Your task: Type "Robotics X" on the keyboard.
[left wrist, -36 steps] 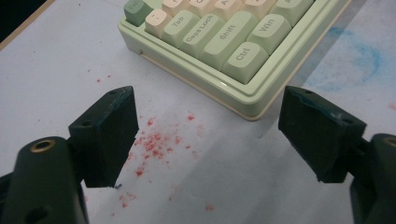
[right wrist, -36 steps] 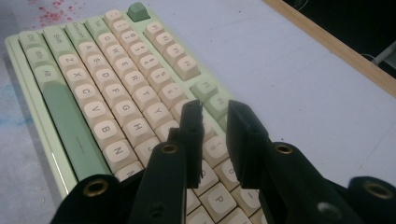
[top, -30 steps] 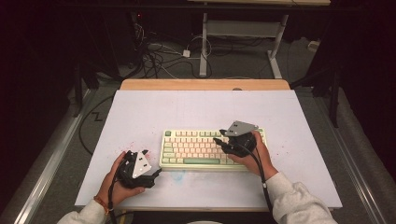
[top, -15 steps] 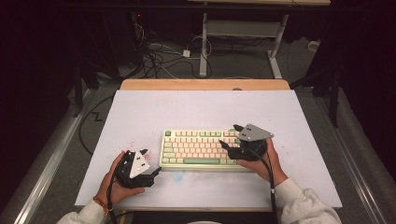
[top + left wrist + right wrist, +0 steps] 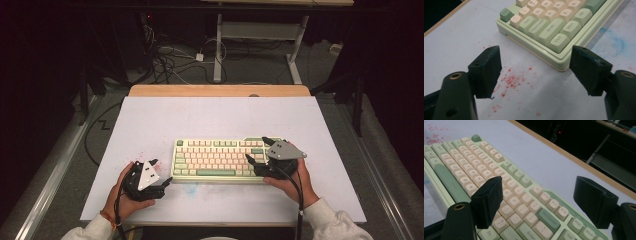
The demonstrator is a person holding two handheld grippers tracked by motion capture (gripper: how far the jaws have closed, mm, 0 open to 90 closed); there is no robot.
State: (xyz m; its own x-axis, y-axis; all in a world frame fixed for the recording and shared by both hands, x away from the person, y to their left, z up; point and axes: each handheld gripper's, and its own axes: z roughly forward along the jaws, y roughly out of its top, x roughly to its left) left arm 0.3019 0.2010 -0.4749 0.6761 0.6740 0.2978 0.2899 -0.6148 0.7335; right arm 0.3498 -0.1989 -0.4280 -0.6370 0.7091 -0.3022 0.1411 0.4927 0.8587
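Left hand-held gripper (image 5: 164,172): at the near left of the surface, held in the person's left hand (image 5: 122,196); jaws wide apart and empty, aimed at the keyboard's near-left corner, just short of it and not touching.
Red specks (image 5: 511,80): scattered on the surface between the left jaws; a faint blue smear (image 5: 616,42) lay along the keyboard's near edge.
Right hand-held gripper (image 5: 259,150): at the near right, held in the person's right hand (image 5: 292,185); jaws spread apart, nothing between them, poised over the keyboard's right end above the Enter and Backspace keys. Contact with the keycaps could not be told.
Keyboard (image 5: 215,159): pale green case with cream and green keycaps, lying flat near the middle of the surface, long side running left to right, between the two grippers.
Handling, judged: rigid case, moderately heavy for its size, unlikely to flex; smooth plastic sides may slip under hard pads. Keycaps sit loose on their stems and could pop off or depress if pinched.
Hold, judged: best taken by the case edges at the two short ends, or at a corner rim such as that beside the Ctrl key (image 5: 558,40), rather than by the keys.
Surface (image 5: 210,115): white sheet, bare beyond the keyboard, with a wooden strip (image 5: 220,90) along the far edge.
Far ground: floor with tangled cables (image 5: 170,60) and a pale stand's legs (image 5: 255,40) in dim light.
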